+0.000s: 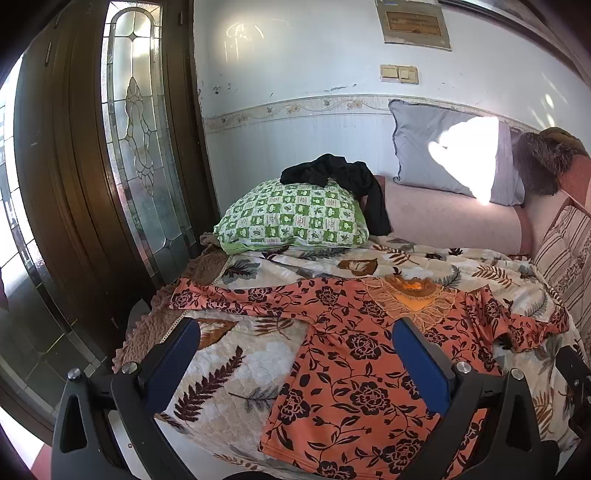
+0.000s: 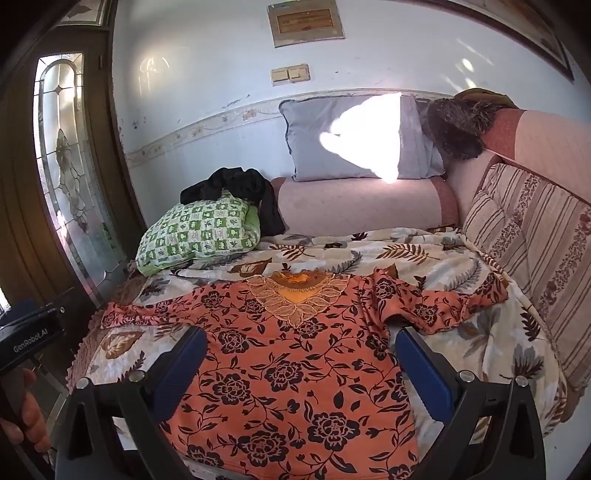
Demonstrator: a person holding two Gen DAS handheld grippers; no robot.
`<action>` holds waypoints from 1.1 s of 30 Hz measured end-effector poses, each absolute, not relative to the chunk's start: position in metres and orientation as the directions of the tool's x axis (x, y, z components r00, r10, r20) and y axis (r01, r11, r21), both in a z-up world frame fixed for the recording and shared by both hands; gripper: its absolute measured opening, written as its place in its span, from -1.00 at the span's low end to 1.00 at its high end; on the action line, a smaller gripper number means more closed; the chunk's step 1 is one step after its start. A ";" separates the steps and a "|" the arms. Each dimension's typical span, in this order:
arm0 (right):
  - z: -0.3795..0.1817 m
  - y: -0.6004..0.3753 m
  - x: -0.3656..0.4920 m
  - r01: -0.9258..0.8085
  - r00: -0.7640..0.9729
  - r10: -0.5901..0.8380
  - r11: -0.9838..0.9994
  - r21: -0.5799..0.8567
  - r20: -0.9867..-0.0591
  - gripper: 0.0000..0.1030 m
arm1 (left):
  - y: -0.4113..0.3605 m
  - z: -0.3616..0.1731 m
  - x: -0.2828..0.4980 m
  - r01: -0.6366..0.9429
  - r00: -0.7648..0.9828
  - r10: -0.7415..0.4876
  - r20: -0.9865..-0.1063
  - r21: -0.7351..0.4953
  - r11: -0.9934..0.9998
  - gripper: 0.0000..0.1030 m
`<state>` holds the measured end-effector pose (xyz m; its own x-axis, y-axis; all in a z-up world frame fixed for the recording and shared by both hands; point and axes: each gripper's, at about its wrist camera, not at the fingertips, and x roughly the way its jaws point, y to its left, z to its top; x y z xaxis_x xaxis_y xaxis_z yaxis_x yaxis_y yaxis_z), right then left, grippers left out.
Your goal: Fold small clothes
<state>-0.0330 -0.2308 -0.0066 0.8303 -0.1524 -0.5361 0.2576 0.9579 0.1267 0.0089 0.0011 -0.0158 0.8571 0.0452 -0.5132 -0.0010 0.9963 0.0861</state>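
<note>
Both tools, left tool [image 1: 295, 343] and right tool [image 2: 301, 350], gape above orange floral blouse [image 2: 295, 369]

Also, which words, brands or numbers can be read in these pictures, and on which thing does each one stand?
"GenRobot.AI": white print on the black body of the left gripper, seen at the left edge of the right wrist view.
Wall plaque: it bears lines of text, but they are too small and blurred to read in both views.
Green pillow: the squares may hold small print, too small to read.
Nothing else bears readable text.
</note>
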 end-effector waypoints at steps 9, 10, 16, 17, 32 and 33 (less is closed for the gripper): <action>-0.009 -0.233 -0.033 0.274 0.827 -0.160 0.952 0.138 -0.539 1.00 | -0.001 -0.014 0.011 0.001 0.853 0.047 -0.519 0.091 0.996 1.00; -0.009 -0.234 -0.033 0.275 0.826 -0.159 0.951 0.140 -0.540 1.00 | -0.001 -0.015 0.011 0.002 0.853 0.046 -0.520 0.091 0.996 1.00; -0.011 -0.236 -0.032 0.275 0.824 -0.155 0.950 0.145 -0.545 1.00 | -0.002 -0.018 0.013 0.000 0.850 0.052 -0.525 0.097 0.995 1.00; -0.011 -0.237 -0.032 0.275 0.822 -0.154 0.950 0.147 -0.548 1.00 | -0.002 -0.018 0.014 -0.002 0.849 0.054 -0.526 0.099 0.995 1.00; -0.013 -0.234 -0.028 0.272 0.815 -0.144 0.951 0.150 -0.561 1.00 | -0.006 -0.022 0.014 0.001 0.846 0.053 -0.531 0.100 0.995 1.00; -0.012 -0.234 -0.027 0.270 0.815 -0.143 0.951 0.150 -0.561 1.00 | -0.007 -0.021 0.015 0.001 0.845 0.053 -0.532 0.102 0.995 1.00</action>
<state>-0.0274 -0.2338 -0.0124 0.8151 -0.1432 -0.5614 0.2703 0.9511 0.1497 0.0153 -0.0069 -0.0212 0.8453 0.0533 -0.5316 0.0013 0.9948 0.1018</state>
